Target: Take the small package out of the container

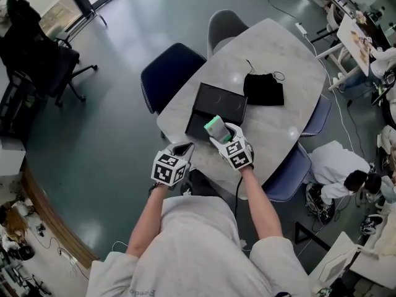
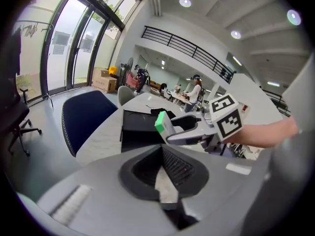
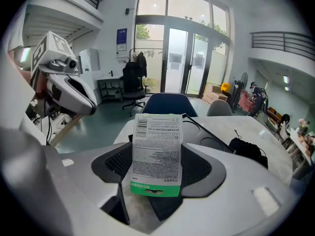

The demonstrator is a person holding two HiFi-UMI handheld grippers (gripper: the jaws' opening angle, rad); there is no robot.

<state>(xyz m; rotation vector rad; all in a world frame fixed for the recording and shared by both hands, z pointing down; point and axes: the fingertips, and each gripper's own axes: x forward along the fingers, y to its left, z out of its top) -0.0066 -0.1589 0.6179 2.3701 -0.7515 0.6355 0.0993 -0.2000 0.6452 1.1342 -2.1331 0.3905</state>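
The small package [image 1: 215,127], white with a green end, is pinched in my right gripper [image 1: 218,132] just above the near part of the black container [image 1: 219,101] on the pale table [image 1: 278,125]. In the right gripper view the package [image 3: 156,151] stands upright between the pads, printed side showing, with the gripper [image 3: 156,173] shut on it. The left gripper view shows that package [image 2: 162,124] lifted over the container [image 2: 140,127]. My left gripper [image 1: 182,147] hovers at the table's near edge, left of the container, its jaws [image 2: 165,173] together and holding nothing.
A black pouch [image 1: 264,89] lies on the table beyond the container. A navy chair [image 1: 170,73] and a grey chair [image 1: 224,26] stand at the far side, a blue chair [image 1: 288,172] to the right. A person [image 1: 340,172] crouches on the floor at the right.
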